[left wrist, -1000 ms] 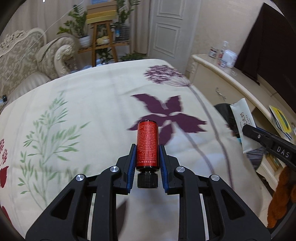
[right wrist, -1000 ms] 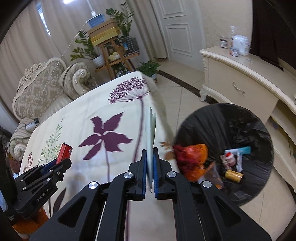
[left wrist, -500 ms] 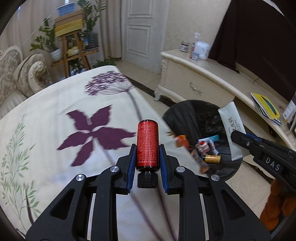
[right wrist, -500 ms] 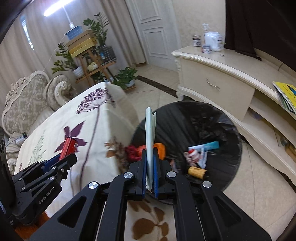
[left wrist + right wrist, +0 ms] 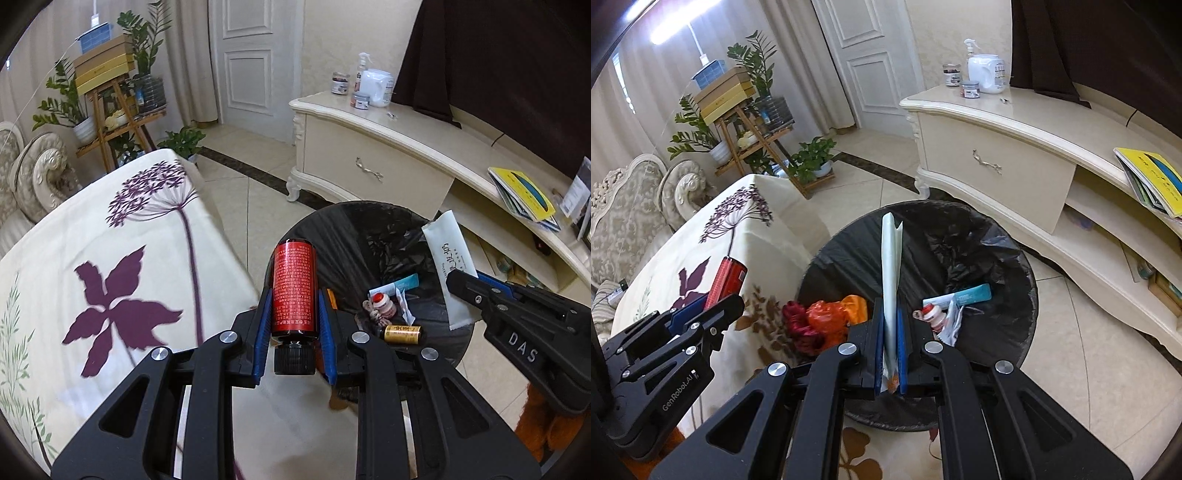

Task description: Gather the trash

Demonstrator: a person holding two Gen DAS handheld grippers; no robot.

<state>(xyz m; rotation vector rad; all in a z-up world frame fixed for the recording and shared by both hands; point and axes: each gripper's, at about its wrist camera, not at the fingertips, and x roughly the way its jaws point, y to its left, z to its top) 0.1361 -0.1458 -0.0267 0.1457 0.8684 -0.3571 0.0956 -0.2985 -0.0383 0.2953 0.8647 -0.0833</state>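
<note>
Left wrist: left claw [image 5: 294,325] pinches red bottle [image 5: 294,290] | right claw [image 5: 890,341] clamps white packet [image 5: 891,273], seemingly over bin [image 5: 1030,295]

Bin [image 5: 1015,258] on floor between table [image 5: 74,229] at left and cabinet [image 5: 997,173] behind right; bottle [image 5: 294,291] and packet [image 5: 891,280] above bin; jars [image 5: 971,88] on cabinet.

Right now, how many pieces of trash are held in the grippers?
2: a red bottle in the left hand-held gripper, and a white packet in the right hand-held gripper over the bin.
</note>
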